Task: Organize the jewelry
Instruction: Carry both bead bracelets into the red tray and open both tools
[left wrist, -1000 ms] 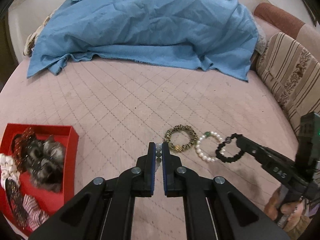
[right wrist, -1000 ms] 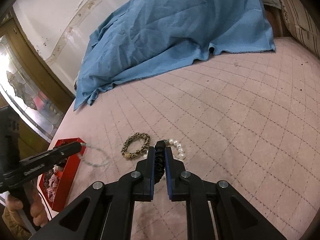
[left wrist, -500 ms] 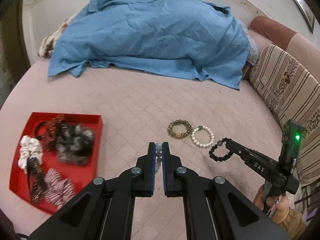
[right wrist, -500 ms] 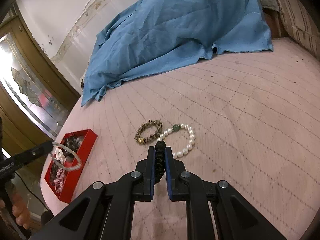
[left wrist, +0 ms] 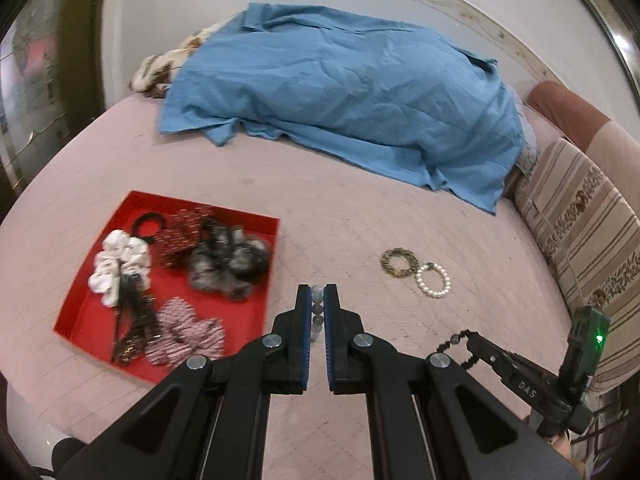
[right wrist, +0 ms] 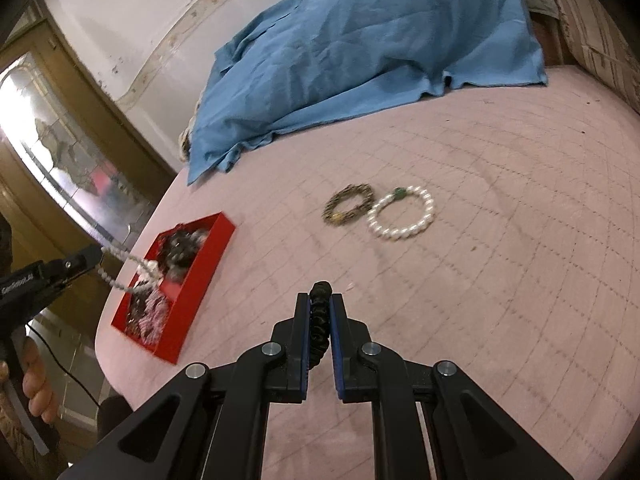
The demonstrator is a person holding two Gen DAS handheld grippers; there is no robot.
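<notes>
Left gripper [left wrist: 317,312] fingers clamp pale bead bracelet [left wrist: 317,308], held above bed [left wrist: 340,216] right of red tray [left wrist: 224,316]. Right gripper [right wrist: 320,316] fingers pinch black bead bracelet [right wrist: 319,322]. Gold bracelet [right wrist: 349,204] touching pearl bracelet [right wrist: 402,212], far on bed.

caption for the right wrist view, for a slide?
Right hand-held gripper shut on black bracelet; pearl bracelet and gold bracelet on bed.

Glossy pearl bracelet [right wrist: 402,216] on matt quilted (pink) bedcover [right wrist: 500,280].
</notes>
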